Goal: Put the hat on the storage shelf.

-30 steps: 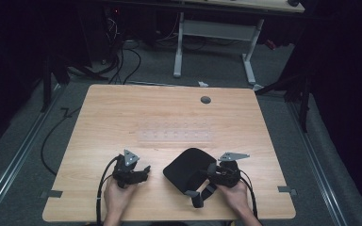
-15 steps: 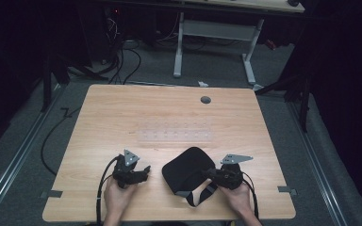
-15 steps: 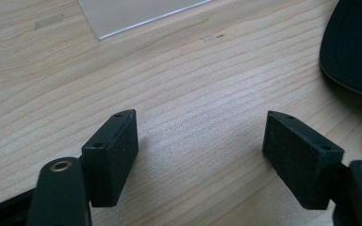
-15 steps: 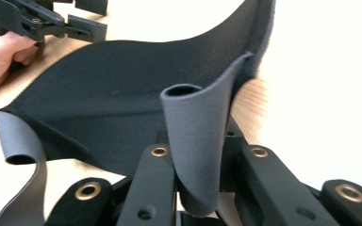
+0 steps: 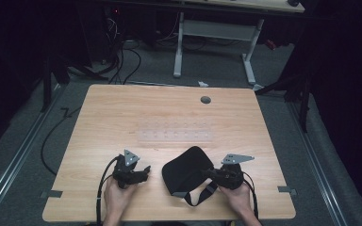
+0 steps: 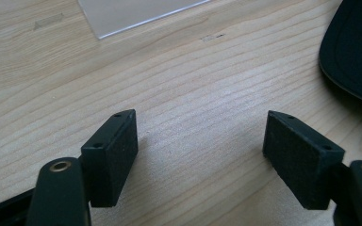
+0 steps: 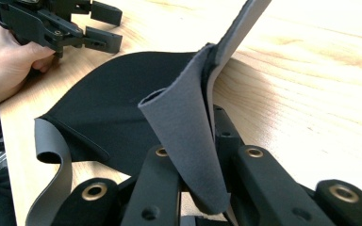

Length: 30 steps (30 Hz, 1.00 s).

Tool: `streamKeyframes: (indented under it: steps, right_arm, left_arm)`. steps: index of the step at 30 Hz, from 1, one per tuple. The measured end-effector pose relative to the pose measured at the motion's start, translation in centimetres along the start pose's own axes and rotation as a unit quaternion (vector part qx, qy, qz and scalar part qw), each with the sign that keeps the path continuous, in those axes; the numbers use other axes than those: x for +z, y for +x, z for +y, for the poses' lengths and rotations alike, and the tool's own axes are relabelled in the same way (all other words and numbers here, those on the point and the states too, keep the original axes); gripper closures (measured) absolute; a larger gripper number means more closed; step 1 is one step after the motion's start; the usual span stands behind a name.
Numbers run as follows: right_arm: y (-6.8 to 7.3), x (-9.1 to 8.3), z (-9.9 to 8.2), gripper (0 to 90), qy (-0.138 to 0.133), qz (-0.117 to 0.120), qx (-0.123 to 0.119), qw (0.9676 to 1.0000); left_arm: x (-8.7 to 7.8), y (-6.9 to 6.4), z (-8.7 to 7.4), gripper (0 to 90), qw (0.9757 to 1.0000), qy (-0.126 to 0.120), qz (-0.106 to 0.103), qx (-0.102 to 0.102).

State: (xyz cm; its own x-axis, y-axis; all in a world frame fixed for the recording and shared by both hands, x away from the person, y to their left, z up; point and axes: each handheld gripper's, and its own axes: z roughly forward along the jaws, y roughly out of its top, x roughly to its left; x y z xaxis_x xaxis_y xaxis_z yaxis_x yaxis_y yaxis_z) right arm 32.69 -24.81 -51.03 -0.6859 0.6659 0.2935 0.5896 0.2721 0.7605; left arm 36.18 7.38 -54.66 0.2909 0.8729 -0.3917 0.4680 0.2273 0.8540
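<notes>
A black fabric eye mask (image 5: pixel 187 168) lies on the wooden table (image 5: pixel 122 117) near the front edge, and its grey strap (image 5: pixel 201 195) loops toward the person. My right gripper (image 5: pixel 207 174) is at the mask's right end. Its jaws have just been closing and are now shut on a fold of the grey strap (image 7: pixel 184 122), with the mask (image 7: pixel 118 108) spread out beyond it. My left gripper (image 5: pixel 146 171) rests on the table left of the mask, apart from it. Its jaws stand open over bare wood (image 6: pixel 200 150), and the mask's edge (image 6: pixel 353 52) lies off to one side.
A clear plastic sheet (image 5: pixel 174 135) lies flat in the middle of the table, beyond the mask. A round cable hole (image 5: pixel 205 100) sits near the far edge. Cables trail from both grippers over the front edge. A second desk's legs (image 5: pixel 179 47) stand behind.
The right gripper's jaws have closed on the strap beside the mask, and the hand has shifted slightly. The mask's outline has changed a little. The left gripper has kept still.
</notes>
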Motion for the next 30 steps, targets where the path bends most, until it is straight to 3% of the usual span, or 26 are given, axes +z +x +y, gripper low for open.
streamKeyframes:
  steps: [9,19,25,28,30]
  right_arm:
    - [0.0,-0.6,0.2,84.2,-0.012,-0.001,0.011,0.9999]
    - [0.2,-2.0,1.0,84.3,-0.032,-0.004,0.001,0.9995]
    - [0.1,-2.3,1.1,84.4,-0.038,-0.002,0.013,0.9992]
    - [0.2,-2.5,1.4,84.5,-0.040,-0.003,0.012,0.9991]
    - [0.2,-2.6,1.7,84.5,-0.040,-0.004,0.013,0.9991]
  left_arm:
    - [0.0,0.0,0.0,27.4,1.0000,0.000,-0.001,0.001]
    - [0.0,-0.1,-0.1,27.1,1.0000,0.002,-0.004,0.001]
    - [-0.2,-0.2,-0.2,26.6,0.9998,0.006,-0.016,0.005]
    - [-0.4,-0.3,-0.3,25.8,0.9996,0.007,-0.020,0.020]
    - [-0.8,-0.5,-0.3,25.5,0.9991,0.008,-0.034,0.025]
